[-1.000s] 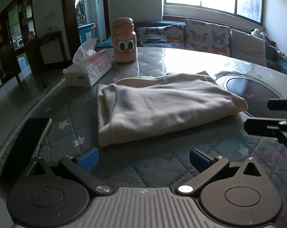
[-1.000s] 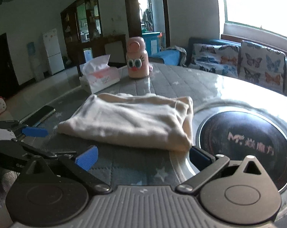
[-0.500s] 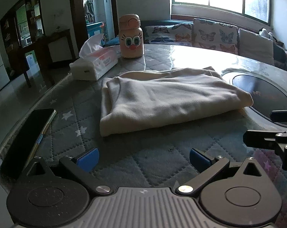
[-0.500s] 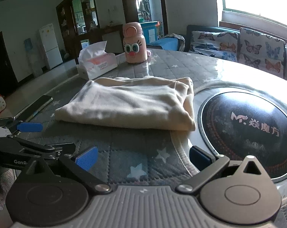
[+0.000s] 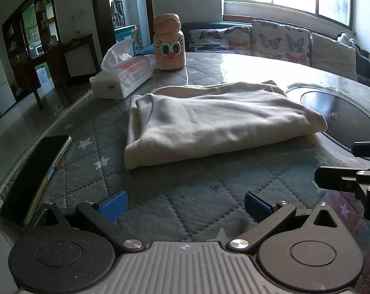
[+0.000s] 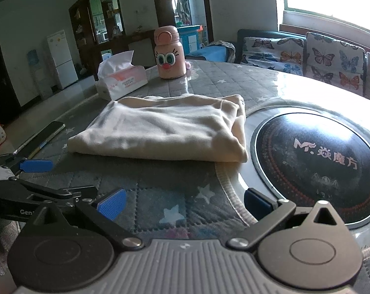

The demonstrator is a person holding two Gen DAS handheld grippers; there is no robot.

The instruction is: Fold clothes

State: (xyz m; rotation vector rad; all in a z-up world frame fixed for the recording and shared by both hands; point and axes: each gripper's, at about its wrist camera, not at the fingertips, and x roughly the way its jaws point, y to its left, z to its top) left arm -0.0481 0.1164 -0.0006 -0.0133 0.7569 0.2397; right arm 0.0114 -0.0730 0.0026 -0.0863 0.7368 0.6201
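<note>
Phone (image 5: 35, 171) sits left of the cream garment (image 5: 216, 122), which lies folded in a neat rectangle mid-table, induction plate (image 6: 317, 159) at its right. Left gripper (image 5: 183, 202) and right gripper (image 6: 183, 202) hover just short of it, both spread wide and empty. I'd just square the corners gently. Compared with a second ago, both pulled back and higher.

Cream garment (image 5: 216, 122) folded into flat rectangle on my quilted table, layered edges stacked along one side, one corner overlapping rim of dark round inset.
</note>
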